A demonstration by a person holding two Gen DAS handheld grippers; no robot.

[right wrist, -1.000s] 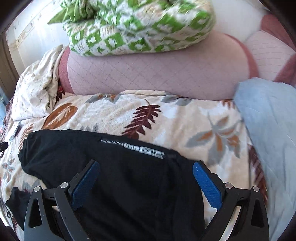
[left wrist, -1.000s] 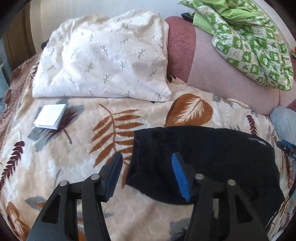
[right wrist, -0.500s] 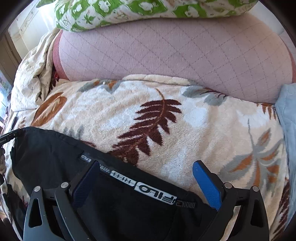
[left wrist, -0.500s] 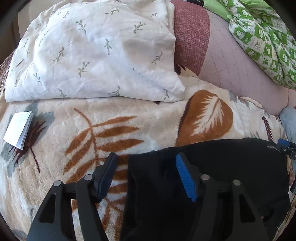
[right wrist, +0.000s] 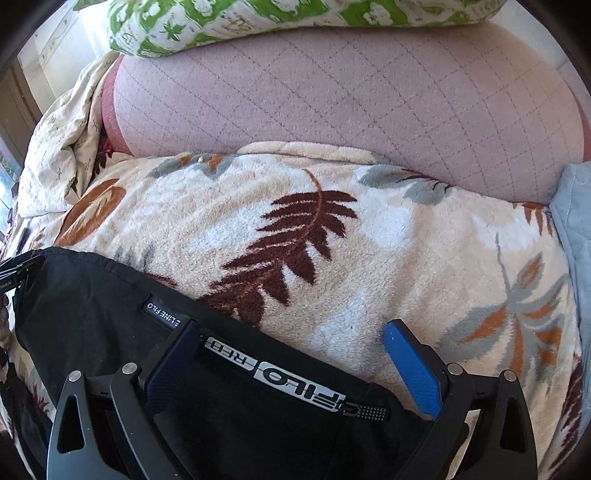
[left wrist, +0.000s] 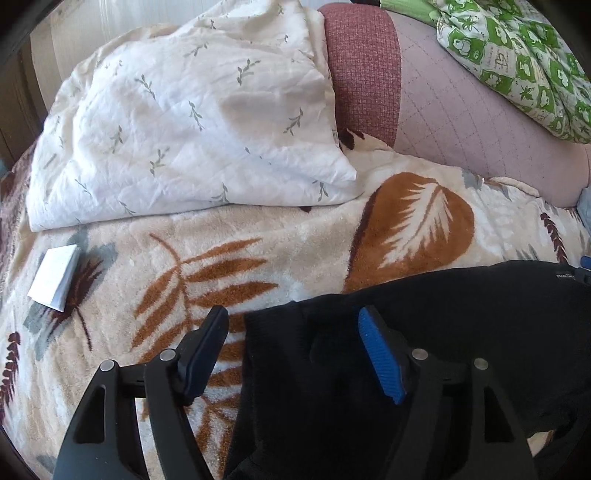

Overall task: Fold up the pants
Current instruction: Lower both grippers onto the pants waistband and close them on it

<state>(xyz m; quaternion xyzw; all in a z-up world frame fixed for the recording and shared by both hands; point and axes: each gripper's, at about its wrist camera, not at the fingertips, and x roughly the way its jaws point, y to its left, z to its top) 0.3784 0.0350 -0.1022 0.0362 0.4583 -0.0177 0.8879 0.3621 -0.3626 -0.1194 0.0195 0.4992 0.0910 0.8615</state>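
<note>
Pants (left wrist: 424,332), pillow (left wrist: 192,122) on blanketed bed (left wrist: 295,236)

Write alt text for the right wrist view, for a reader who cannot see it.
The right gripper, jaws open, hangs over the far edge of black pants lying on a leaf-print blanket, straddling a white-lettered strip on the fabric. Behind lie a quilted pink bolster and green patterned bedding.

The right gripper (right wrist: 291,354) hangs with jaws spread wide over the black pants' (right wrist: 110,325) lettered edge on the leaf-print blanket (right wrist: 406,258).
</note>
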